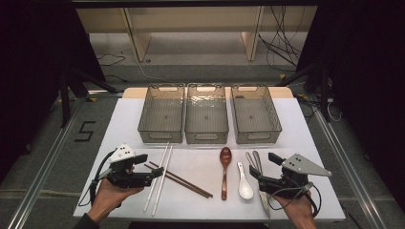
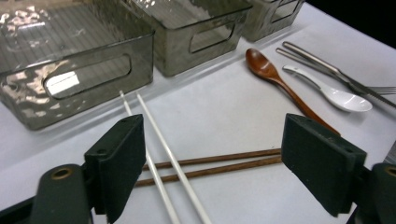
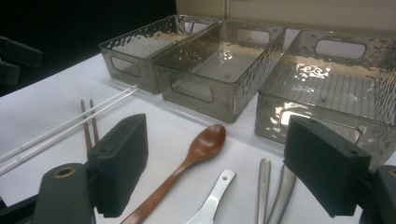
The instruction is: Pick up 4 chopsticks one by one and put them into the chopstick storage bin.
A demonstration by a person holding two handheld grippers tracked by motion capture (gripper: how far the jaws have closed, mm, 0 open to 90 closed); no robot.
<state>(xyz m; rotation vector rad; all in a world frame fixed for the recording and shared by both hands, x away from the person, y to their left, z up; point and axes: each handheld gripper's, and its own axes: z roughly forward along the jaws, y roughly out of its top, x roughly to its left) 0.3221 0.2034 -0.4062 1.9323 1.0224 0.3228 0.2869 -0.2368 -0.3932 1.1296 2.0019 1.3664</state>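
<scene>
Beneath the right hand-held gripper [image 1: 270,171], spread, metal cutlery [image 1: 255,160] partly hidden, left hand-held gripper [image 1: 148,168] spread over chopsticks [image 1: 160,179].

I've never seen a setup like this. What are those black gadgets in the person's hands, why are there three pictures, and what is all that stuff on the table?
The gadgets are hand-held grippers, each with two black jaws. The high view looks down on the table: the left gripper is at its left, the right gripper at its right. The other two pictures come from cameras riding on each gripper, looking along its jaws.

Three clear bins stand in a row at the back. Nearer lie white chopsticks, brown chopsticks, a wooden spoon, a white spoon and metal cutlery. Both grippers stand open and hold nothing; the left one is aimed at the chopsticks.
</scene>
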